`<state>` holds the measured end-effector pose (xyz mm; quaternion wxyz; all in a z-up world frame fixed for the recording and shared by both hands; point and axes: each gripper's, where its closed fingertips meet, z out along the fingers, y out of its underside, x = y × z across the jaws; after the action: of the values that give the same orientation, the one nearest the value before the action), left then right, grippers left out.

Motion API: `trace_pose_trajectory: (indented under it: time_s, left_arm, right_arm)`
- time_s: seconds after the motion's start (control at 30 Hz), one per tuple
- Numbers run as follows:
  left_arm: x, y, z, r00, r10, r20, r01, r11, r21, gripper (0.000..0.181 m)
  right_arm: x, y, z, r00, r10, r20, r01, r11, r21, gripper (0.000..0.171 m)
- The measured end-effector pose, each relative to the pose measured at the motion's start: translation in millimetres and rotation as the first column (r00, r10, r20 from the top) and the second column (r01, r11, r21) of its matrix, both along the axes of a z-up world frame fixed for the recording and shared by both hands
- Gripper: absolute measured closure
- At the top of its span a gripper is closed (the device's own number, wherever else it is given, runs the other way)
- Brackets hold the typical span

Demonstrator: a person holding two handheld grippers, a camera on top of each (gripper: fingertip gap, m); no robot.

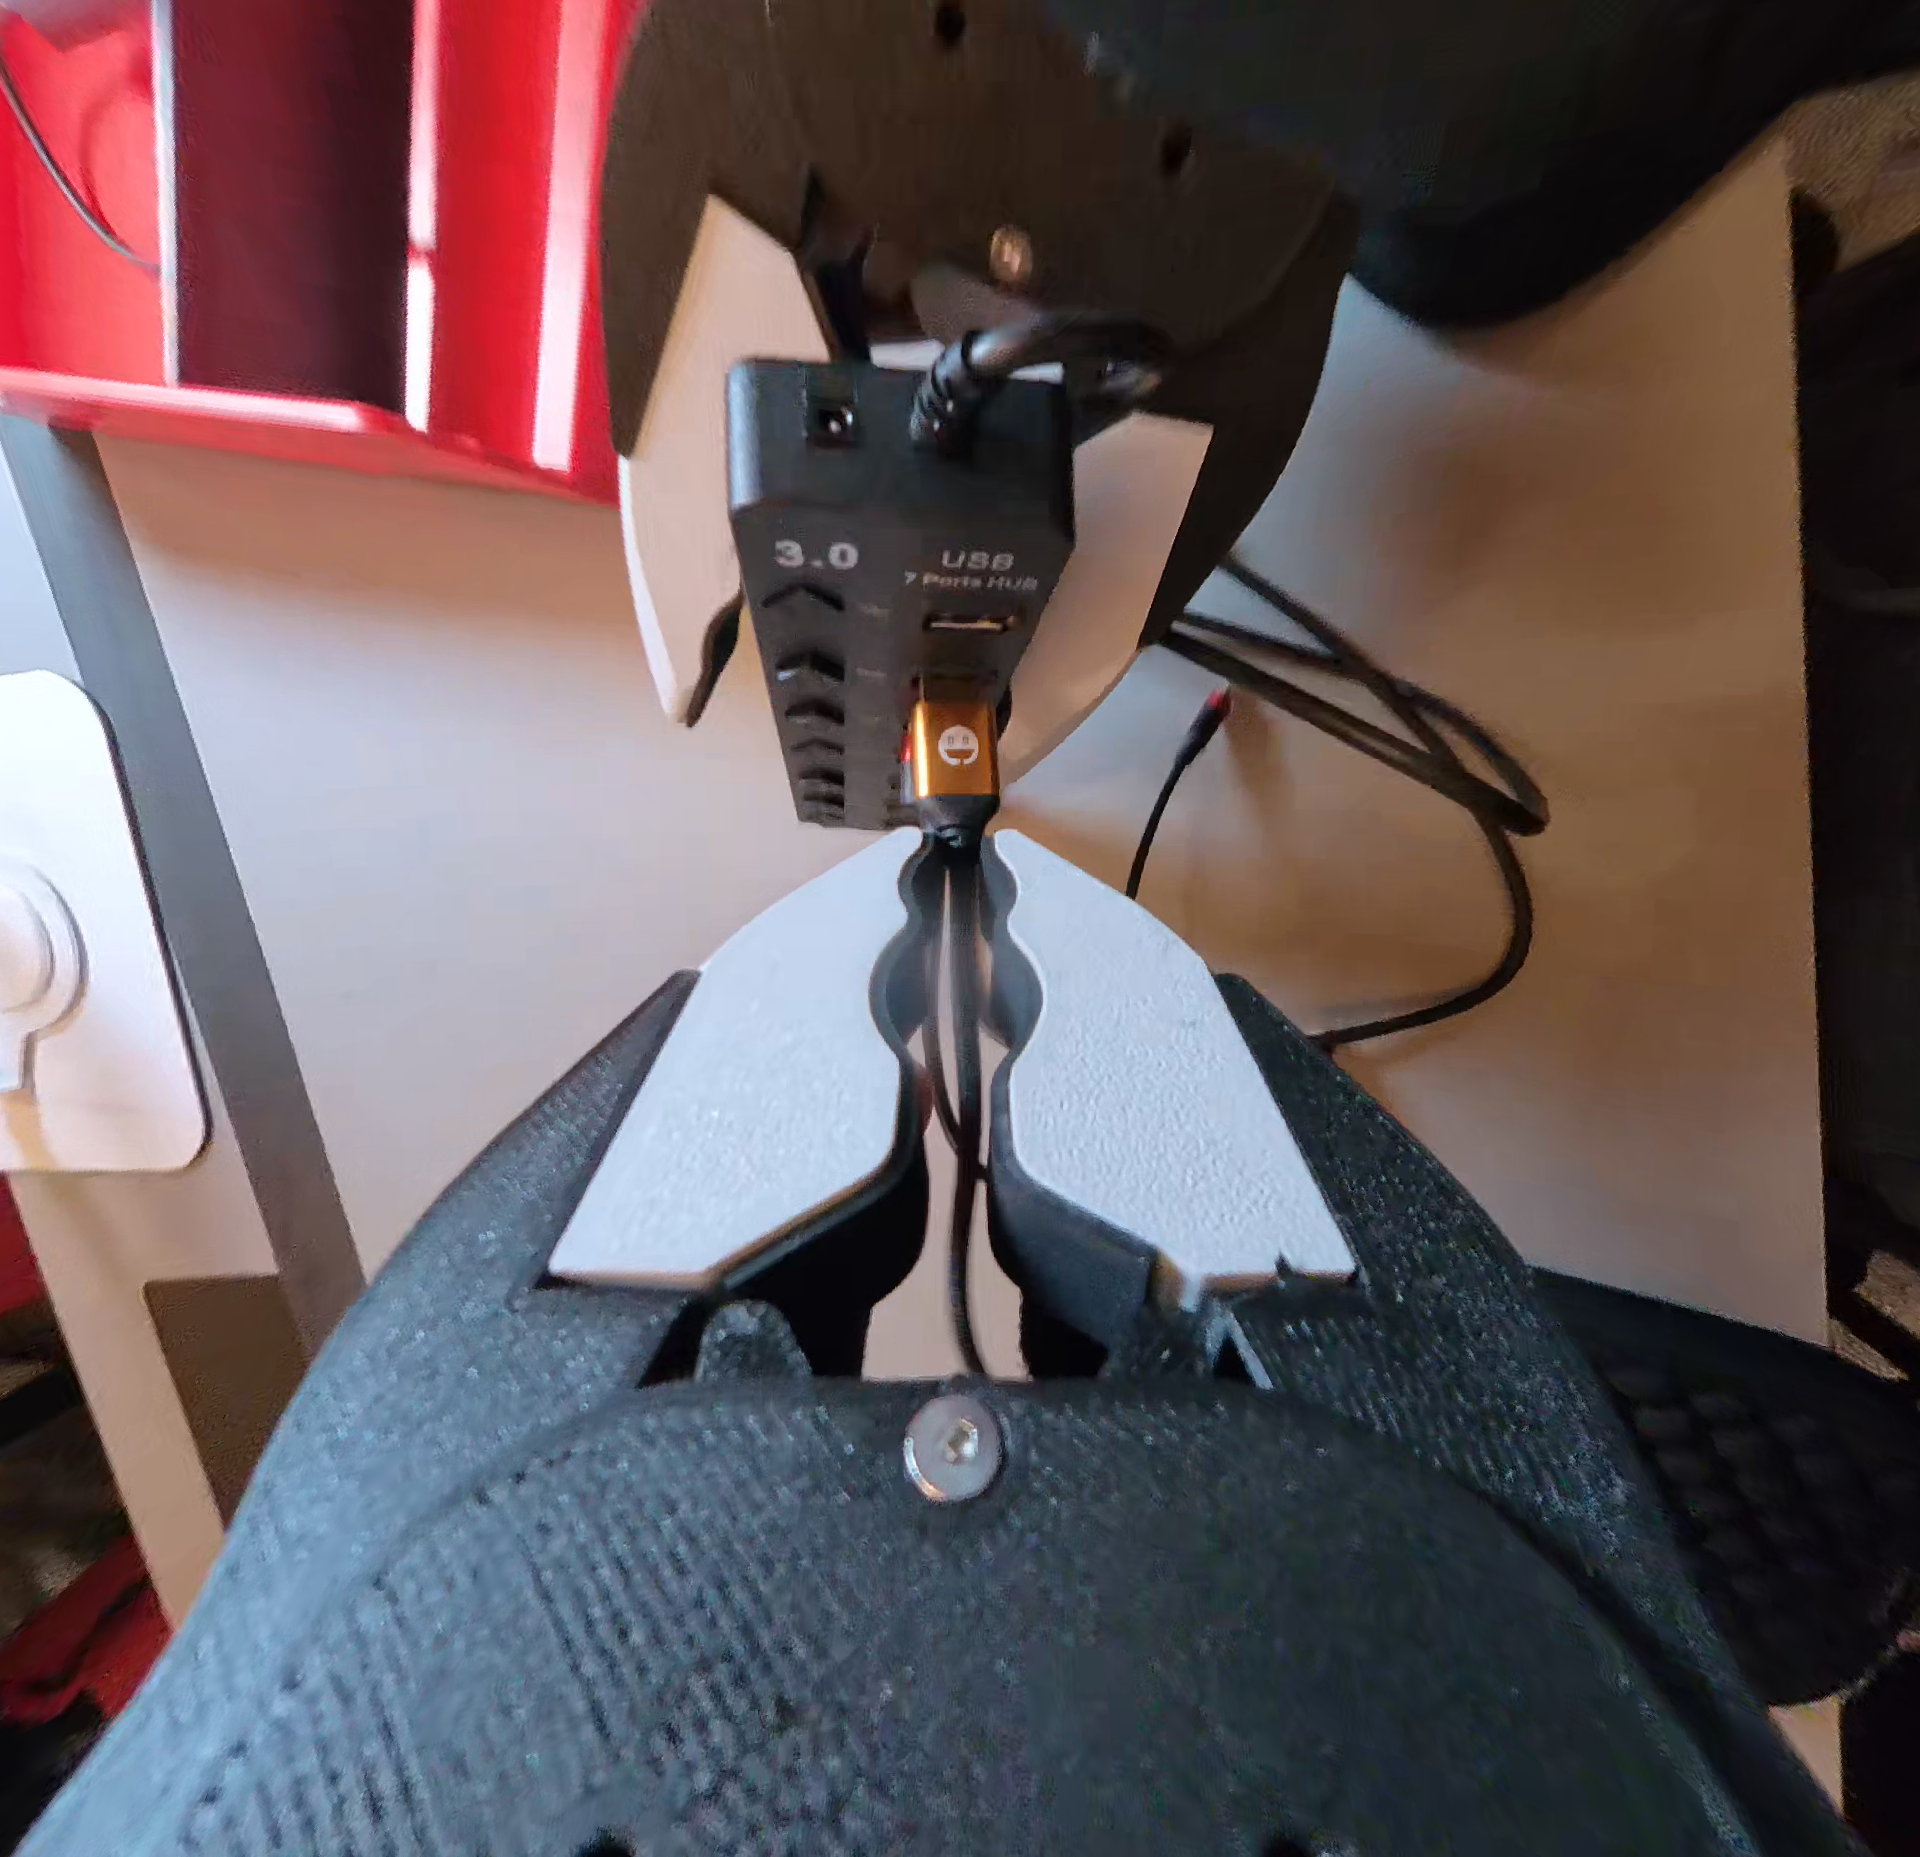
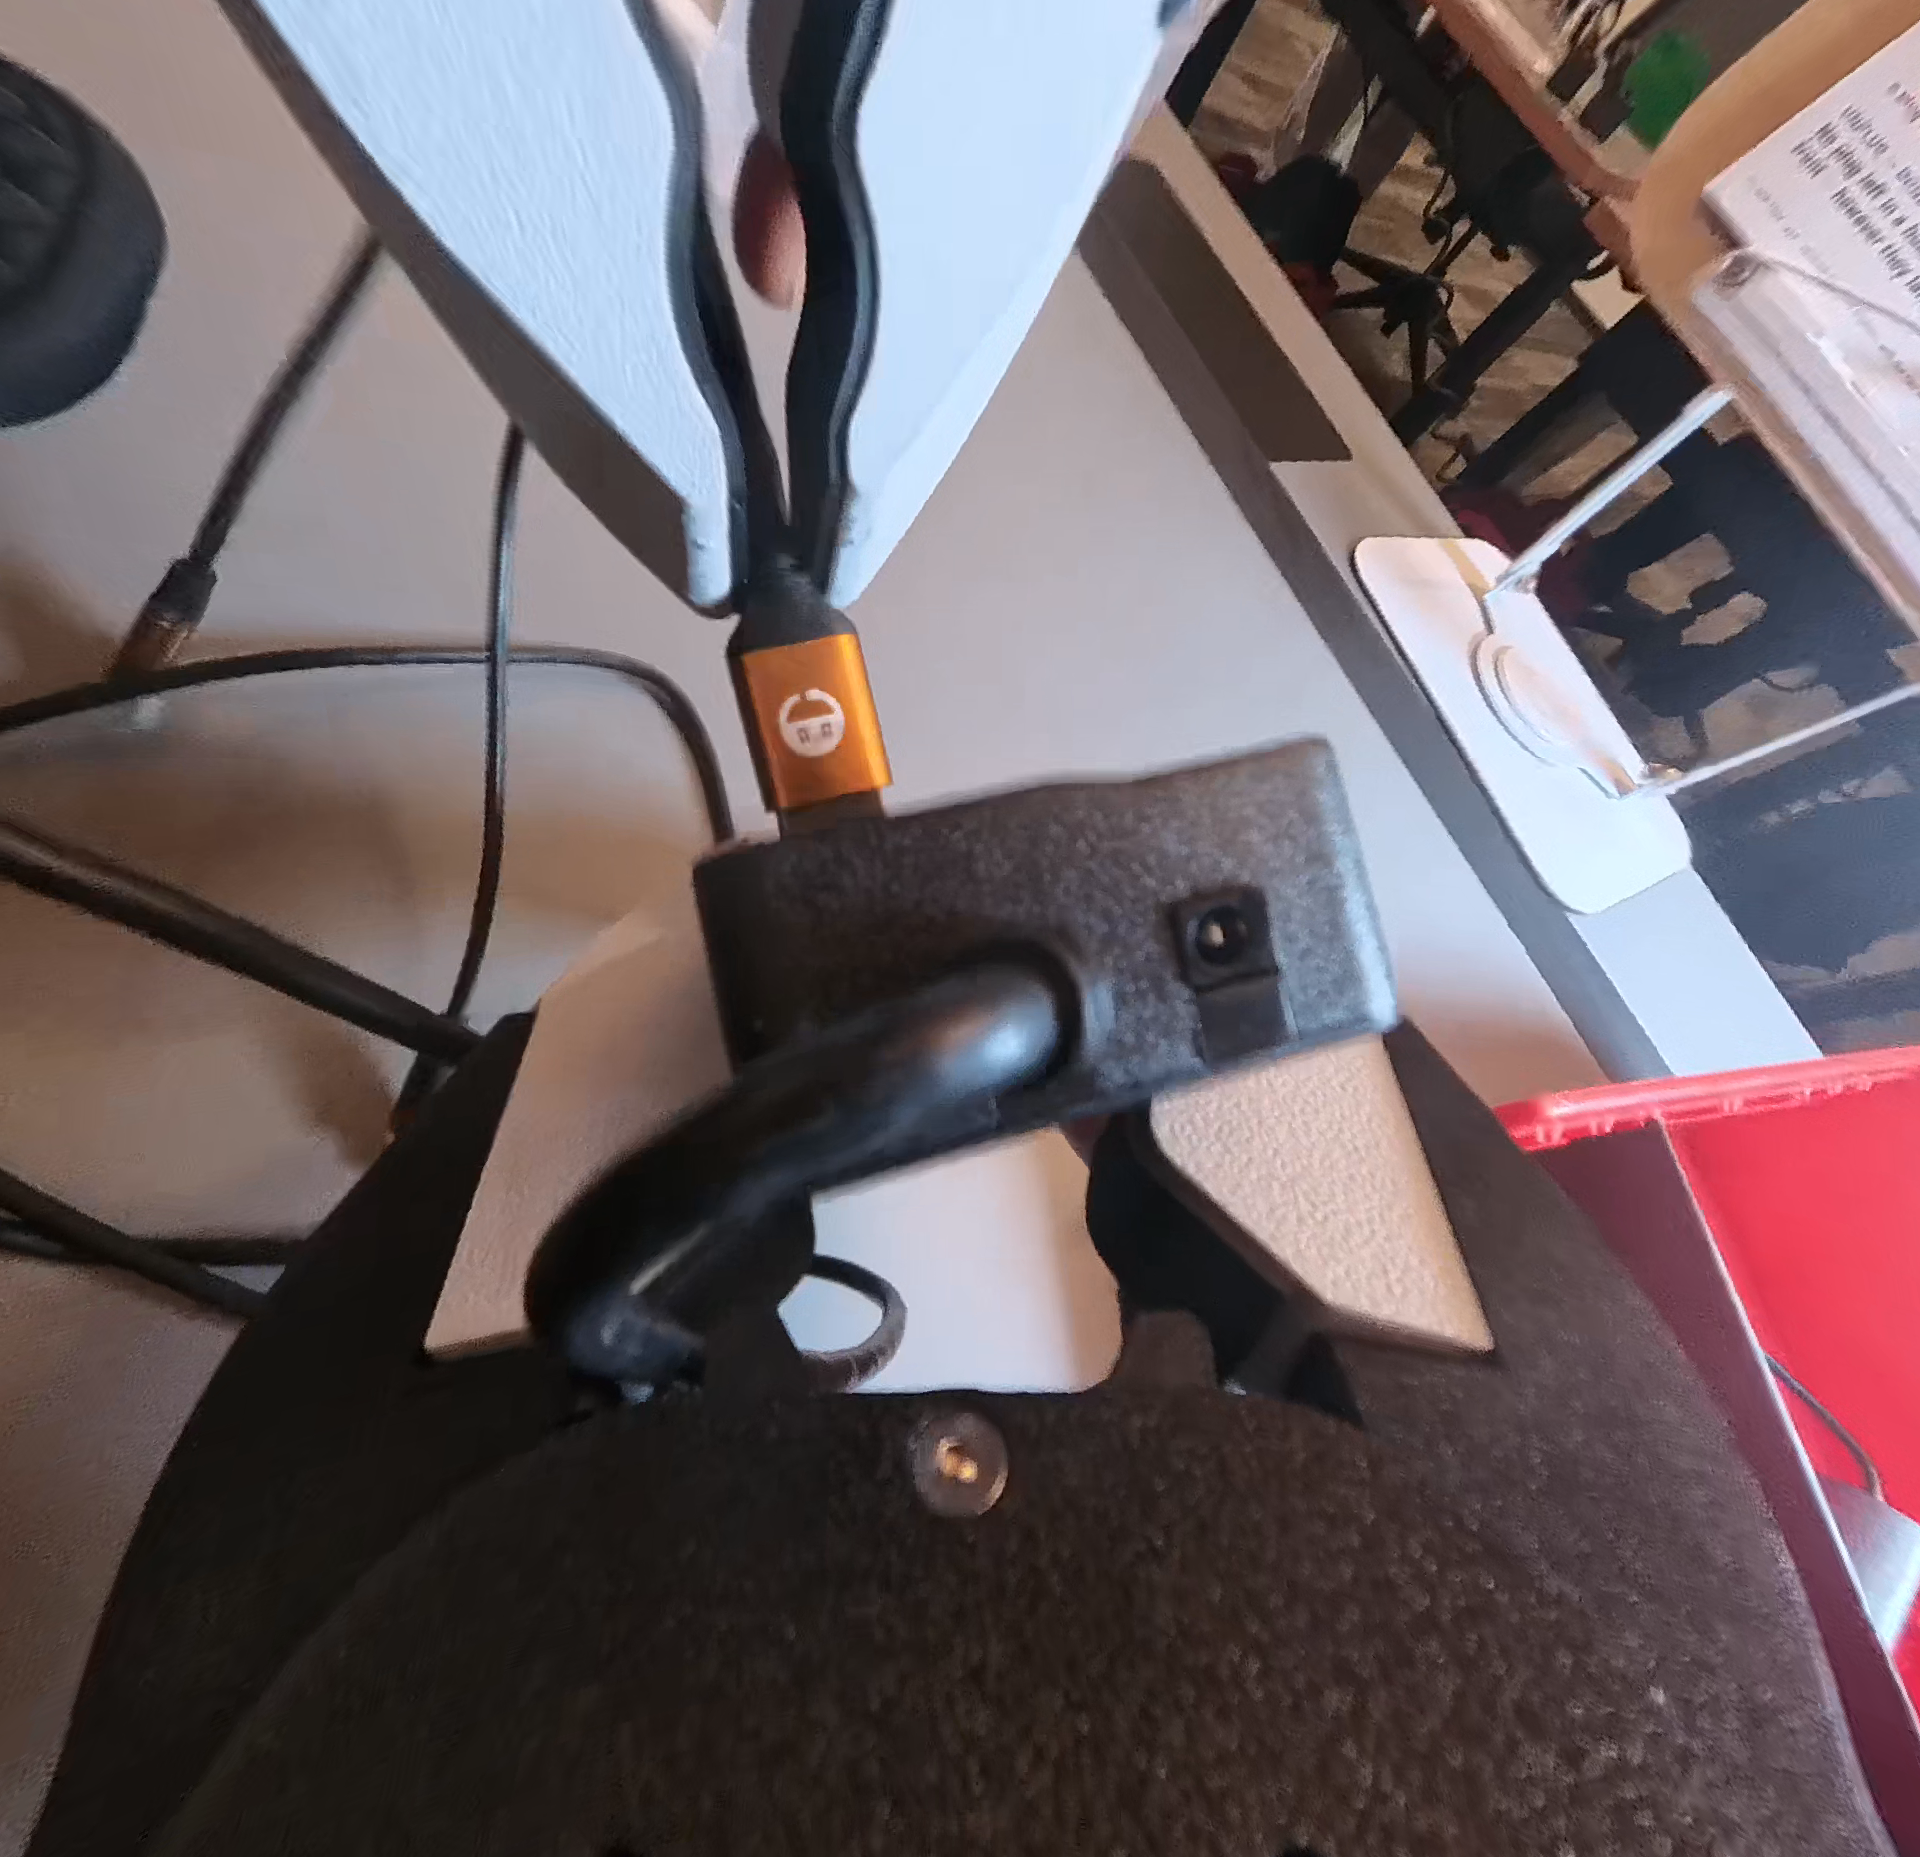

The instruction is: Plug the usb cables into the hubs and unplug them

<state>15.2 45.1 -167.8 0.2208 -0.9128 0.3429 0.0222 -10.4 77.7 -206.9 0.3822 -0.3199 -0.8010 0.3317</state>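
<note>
A black multi-port USB hub (image 1: 894, 581) hangs above the white desk, held between the fingers of my right gripper (image 1: 904, 664). In the right wrist view the hub (image 2: 1039, 934) fills the space between that gripper's fingers (image 2: 977, 1111). An orange USB plug (image 1: 954, 753) sits in one of the hub's ports. My left gripper (image 1: 954, 839) is shut on the black cable just behind the plug. The plug (image 2: 816, 721) and the left gripper (image 2: 784, 576) also show in the right wrist view. A thick black cord (image 2: 831, 1111) leaves the hub's end.
Loose black cables (image 1: 1403, 727) lie on the white desk (image 1: 416, 716). A red bin (image 1: 291, 197) stands at the back left. A clear acrylic stand (image 2: 1662, 612) sits on a white base near the desk's edge. A dark padded object (image 2: 62, 249) lies at the left. The gap from one gripper's tips to the other's is roughly 6 centimeters.
</note>
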Motion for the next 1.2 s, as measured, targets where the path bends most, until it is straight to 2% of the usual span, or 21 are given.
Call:
trace_pose_trajectory:
  time_s: [0.13,0.33,0.43,0.5,0.57,0.67,0.73,0.87,0.9,0.93,1.0,1.1,1.2]
  left_arm:
    - [0,2,-6,1.0,0.003,-0.021,-0.002,1.0,0.007,0.175]
    - [3,1,5,0.997,0.004,0.078,-0.012,0.994,0.107,0.174]
    - [4,1,49,0.94,-0.004,0.34,-0.099,0.953,0.285,0.16]
    - [-13,-8,79,0.866,-0.037,0.499,-0.197,0.892,0.407,0.149]
    - [-39,-19,90,0.777,-0.049,0.628,-0.323,0.825,0.464,0.145]
    - [-62,-32,53,0.734,-0.004,0.679,-0.394,0.811,0.432,0.141]
    - [-50,-34,16,0.741,0.021,0.671,-0.366,0.851,0.377,0.132]
    - [-1,-22,-39,0.853,0.003,0.523,-0.209,0.919,0.335,0.111]
    - [4,-16,-44,0.872,0.007,0.489,-0.201,0.916,0.347,0.114]
    - [7,-11,-46,0.887,0.011,0.461,-0.201,0.91,0.364,0.124]
    - [10,-9,-56,0.899,0.006,0.437,-0.18,0.917,0.357,0.125]
    - [15,-15,-58,0.823,0.011,0.568,-0.221,0.928,0.301,0.125]
    - [12,-23,-48,0.705,0.039,0.709,-0.286,0.929,0.234,0.125]
  right_arm:
    - [-2,0,-1,1.0,-0.01,-0.012,0.01,1.0,0.022,0.106]
    - [-1,-8,6,0.999,0.038,-0.028,-0.04,0.996,-0.081,0.106]
    - [5,-13,27,0.991,0.097,-0.092,-0.114,0.974,-0.194,0.104]
    - [12,-14,39,0.977,0.145,-0.155,-0.181,0.95,-0.256,0.104]
    - [16,-14,52,0.965,0.175,-0.197,-0.238,0.9,-0.366,0.104]
    - [20,-17,64,0.95,0.215,-0.227,-0.302,0.82,-0.486,0.106]
    - [20,-20,65,0.945,0.229,-0.236,-0.322,0.783,-0.532,0.106]
    - [18,-32,62,0.941,0.25,-0.228,-0.338,0.75,-0.569,0.106]
    - [19,-36,60,0.939,0.263,-0.221,-0.343,0.743,-0.574,0.106]
    - [20,-40,58,0.937,0.274,-0.215,-0.348,0.742,-0.573,0.105]
    - [21,-44,56,0.937,0.281,-0.208,-0.35,0.748,-0.565,0.106]
    - [19,-44,48,0.952,0.274,-0.137,-0.302,0.762,-0.573,0.105]
    - [15,-38,44,0.963,0.251,-0.1,-0.263,0.787,-0.558,0.098]
